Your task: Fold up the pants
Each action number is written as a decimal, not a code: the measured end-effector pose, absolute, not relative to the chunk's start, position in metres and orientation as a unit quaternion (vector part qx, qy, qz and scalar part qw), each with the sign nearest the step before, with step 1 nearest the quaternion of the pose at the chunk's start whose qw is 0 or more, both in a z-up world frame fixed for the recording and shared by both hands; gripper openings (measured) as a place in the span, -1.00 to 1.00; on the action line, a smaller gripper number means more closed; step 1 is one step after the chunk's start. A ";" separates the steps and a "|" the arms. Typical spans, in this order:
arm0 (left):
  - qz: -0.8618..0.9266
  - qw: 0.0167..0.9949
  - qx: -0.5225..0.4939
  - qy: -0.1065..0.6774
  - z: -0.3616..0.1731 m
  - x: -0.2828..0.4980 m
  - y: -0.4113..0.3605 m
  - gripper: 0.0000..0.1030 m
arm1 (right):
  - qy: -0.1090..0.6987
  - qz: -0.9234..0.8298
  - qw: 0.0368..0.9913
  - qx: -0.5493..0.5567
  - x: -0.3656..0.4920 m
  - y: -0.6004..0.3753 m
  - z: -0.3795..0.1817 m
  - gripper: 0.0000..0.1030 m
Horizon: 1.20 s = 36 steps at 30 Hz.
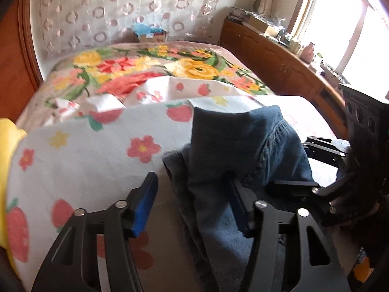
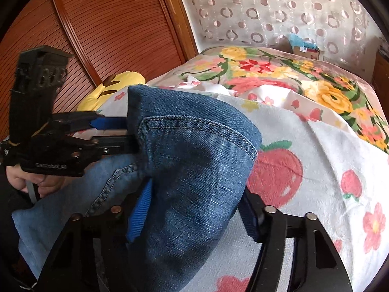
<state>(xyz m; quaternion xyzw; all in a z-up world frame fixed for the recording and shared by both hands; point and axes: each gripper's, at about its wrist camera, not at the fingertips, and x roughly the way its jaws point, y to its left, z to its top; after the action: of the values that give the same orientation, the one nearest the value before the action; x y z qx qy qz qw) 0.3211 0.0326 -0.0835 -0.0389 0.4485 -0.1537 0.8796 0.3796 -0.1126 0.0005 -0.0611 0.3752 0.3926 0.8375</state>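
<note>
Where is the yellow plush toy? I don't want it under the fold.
In the right wrist view the yellow plush toy lies upper left, between the wooden door and the strawberry sheet, just behind the jeans.

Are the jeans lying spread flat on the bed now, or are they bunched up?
Bunched up. The jeans rise in a hump over the strawberry-print sheet, with denim between each hand-held gripper's fingers.

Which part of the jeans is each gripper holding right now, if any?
Jeans lie between both grippers' jaws. Right gripper straddles a raised fold below the stitched hem; left gripper straddles bunched denim. Neither's pads clearly press, so a firm hold cannot be told.
</note>
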 end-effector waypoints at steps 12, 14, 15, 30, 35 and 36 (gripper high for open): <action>-0.158 0.897 -0.051 0.410 -0.053 0.287 0.035 -0.70 | 0.317 0.421 0.848 -0.062 0.348 -0.112 0.031 -0.61; -0.155 0.903 -0.053 0.397 -0.042 0.278 0.041 -0.71 | 0.304 0.426 0.850 -0.067 0.338 -0.110 0.040 -0.62; -0.151 0.908 -0.055 0.386 -0.033 0.270 0.045 -0.71 | 0.297 0.428 0.851 -0.070 0.332 -0.107 0.046 -0.62; -0.062 0.958 -0.063 0.273 0.060 0.200 0.141 -0.72 | 0.195 0.496 0.839 -0.114 0.268 -0.039 0.128 -0.64; -0.015 0.968 -0.050 0.247 0.081 0.187 0.178 -0.72 | 0.180 0.538 0.818 -0.093 0.274 -0.012 0.139 -0.64; -0.008 0.969 -0.048 0.244 0.084 0.186 0.184 -0.72 | 0.180 0.547 0.813 -0.085 0.279 -0.007 0.141 -0.64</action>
<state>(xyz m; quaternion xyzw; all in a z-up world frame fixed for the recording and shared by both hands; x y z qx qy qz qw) 0.1861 0.1837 0.0841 -0.0479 0.2438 -0.0081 0.9686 0.2790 -0.0070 0.1407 -0.0853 0.1801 0.5471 0.8130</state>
